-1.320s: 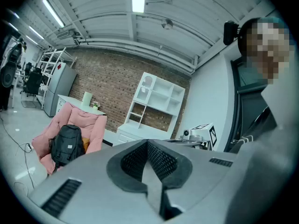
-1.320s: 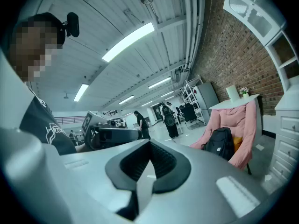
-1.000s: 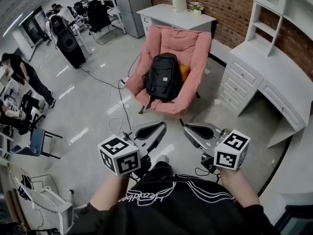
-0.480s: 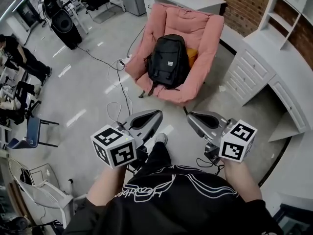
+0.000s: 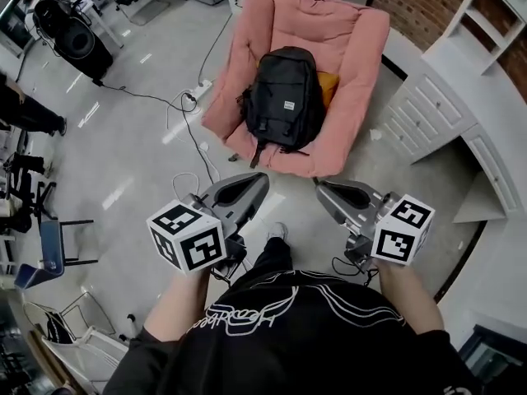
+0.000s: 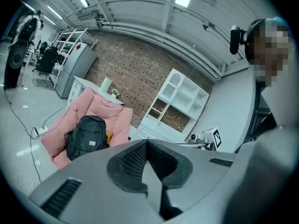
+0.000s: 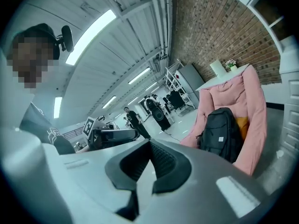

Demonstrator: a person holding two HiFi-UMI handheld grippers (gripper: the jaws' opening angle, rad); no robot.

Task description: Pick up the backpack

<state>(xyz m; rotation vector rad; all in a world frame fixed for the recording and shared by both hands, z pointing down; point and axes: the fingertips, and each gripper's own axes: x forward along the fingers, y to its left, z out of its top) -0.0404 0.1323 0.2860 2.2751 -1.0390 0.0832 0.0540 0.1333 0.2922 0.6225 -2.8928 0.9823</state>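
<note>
A black backpack (image 5: 284, 97) leans upright on the seat of a pink padded armchair (image 5: 362, 72), with an orange cushion (image 5: 328, 85) behind its right side. The backpack (image 6: 86, 136) shows small and far off in the left gripper view, and the backpack (image 7: 223, 132) stands to the right in the right gripper view. My left gripper (image 5: 262, 179) and right gripper (image 5: 319, 188) are held side by side over the floor in front of the chair, both shut and empty, well short of the backpack.
White drawers and a desk (image 5: 445, 113) stand right of the chair. Cables and a power strip (image 5: 193, 97) trail over the floor to its left. A black speaker (image 5: 70, 35), office chairs and people are at the far left. The person's foot (image 5: 276, 233) shows below the grippers.
Both grippers and the view have moved toward the armchair; the backpack now sits larger and nearer the middle of the head view. The jaws stay shut.
</note>
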